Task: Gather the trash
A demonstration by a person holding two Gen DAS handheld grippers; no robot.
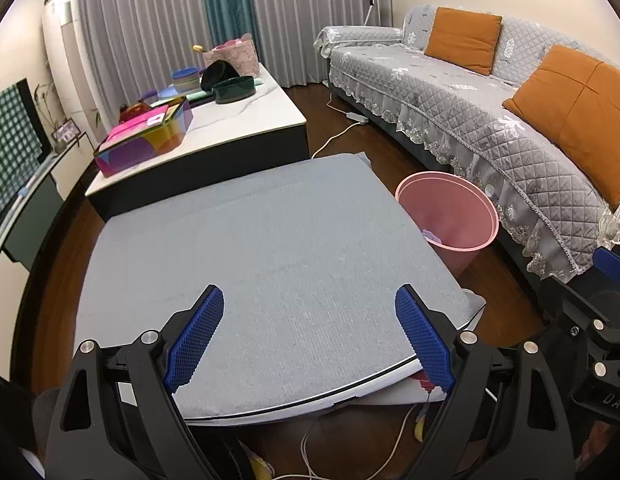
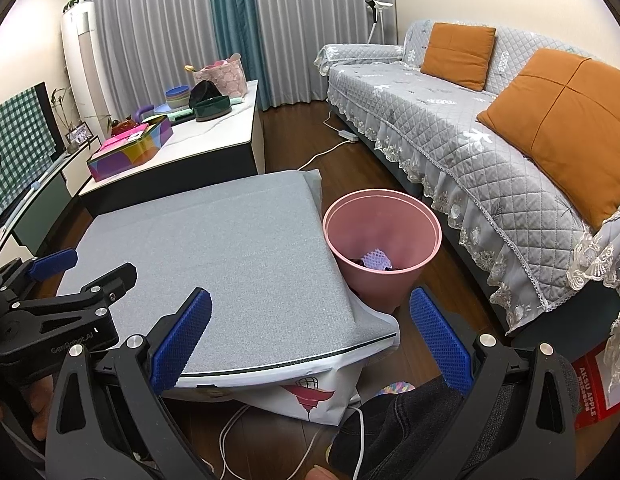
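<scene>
A pink trash bin [image 1: 450,216] [image 2: 382,236] stands on the wood floor between the grey-covered table [image 1: 270,248] [image 2: 214,248] and the sofa. Inside it lie a lavender foam net [image 2: 376,258] and dark scraps; the net also shows in the left wrist view [image 1: 432,236]. My left gripper [image 1: 310,336] is open and empty over the table's near edge. My right gripper [image 2: 310,340] is open and empty above the table's near right corner, left of the bin. The left gripper also shows at the left in the right wrist view [image 2: 66,276].
A grey quilted sofa [image 1: 490,120] [image 2: 490,140] with orange cushions runs along the right. A white coffee table [image 1: 238,124] [image 2: 198,136] behind holds a colourful box, bowls and a basket. White cables and a power strip [image 2: 348,135] lie on the floor. A red apple box [image 2: 594,388] sits at lower right.
</scene>
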